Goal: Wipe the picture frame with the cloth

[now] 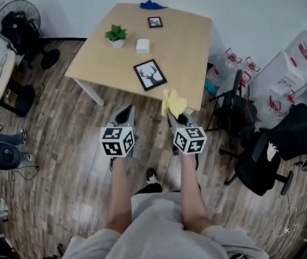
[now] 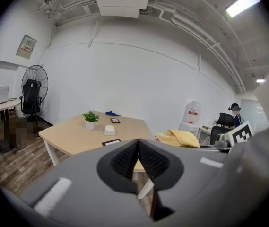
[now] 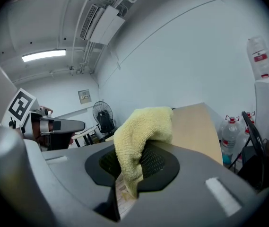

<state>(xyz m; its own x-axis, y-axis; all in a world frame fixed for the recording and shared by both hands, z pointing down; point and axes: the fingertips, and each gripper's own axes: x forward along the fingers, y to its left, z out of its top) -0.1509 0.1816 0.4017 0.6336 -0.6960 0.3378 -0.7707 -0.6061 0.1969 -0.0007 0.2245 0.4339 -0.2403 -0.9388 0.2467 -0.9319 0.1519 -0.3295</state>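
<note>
Right gripper point(image 1: 175, 118) was clamped on the yellow terry cloth point(image 1: 174, 102); left gripper point(image 1: 127, 115) jaws together, empty. Black-framed deer picture frame point(image 1: 150, 74) lay flat near the light wooden table's point(image 1: 185, 42) front edge, untouched. Approach step, I'd say; next, lower cloth onto frame

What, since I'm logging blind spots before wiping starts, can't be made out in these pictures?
- Small frame, head view: its picture is too small to read.
- Blue item at the table's far edge, head view: too small to identify.
- Deer frame, left gripper view: mostly hidden behind the left gripper.
- Right gripper view: the cloth hides part of the table; neither frame shows.
</note>
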